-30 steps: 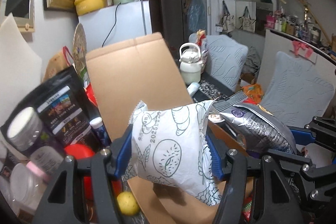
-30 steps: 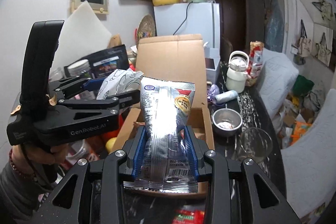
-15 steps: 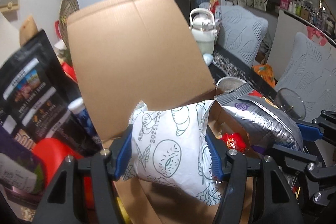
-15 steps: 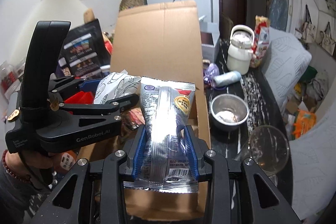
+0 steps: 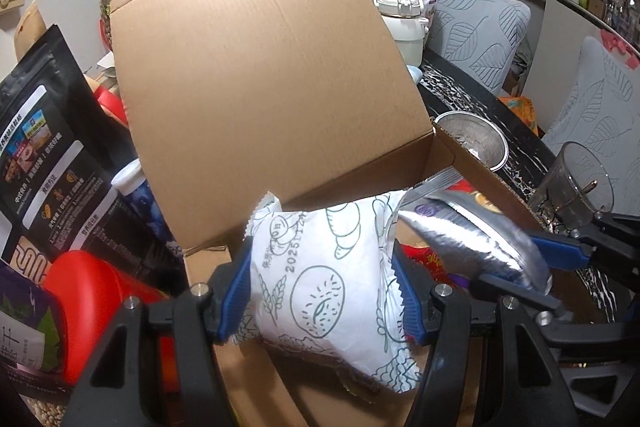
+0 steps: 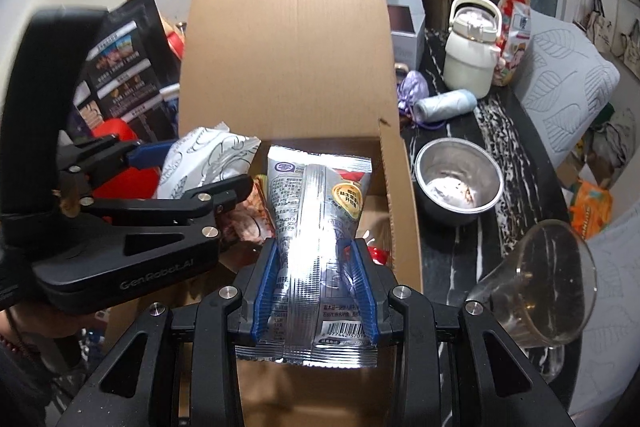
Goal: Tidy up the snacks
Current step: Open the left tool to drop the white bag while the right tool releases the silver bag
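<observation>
My left gripper [image 5: 322, 291] is shut on a white snack packet with green line drawings [image 5: 332, 259], held over the open cardboard box [image 5: 260, 75]. My right gripper [image 6: 316, 291] is shut on a silver foil snack packet [image 6: 316, 227], also above the box [image 6: 288, 39] mouth. In the right wrist view the left gripper [image 6: 188, 171] and its white packet [image 6: 208, 159] hang just left of the silver one. In the left wrist view the silver packet [image 5: 472, 239] and right gripper [image 5: 524, 267] sit close on the right. Red and brown snack wrappers [image 6: 248, 219] lie inside the box.
A steel bowl [image 6: 458, 183], a glass cup [image 6: 536, 267], a white kettle [image 6: 470, 47] and a blue roll [image 6: 444, 105] stand on the dark marble table [image 6: 500, 147] right of the box. A black pouch [image 5: 44, 147] and a red container [image 5: 92, 299] crowd the left side.
Both grippers have come down and forward with their packets, from in front of the box to over its opening. The box flap now fills more of each view.
</observation>
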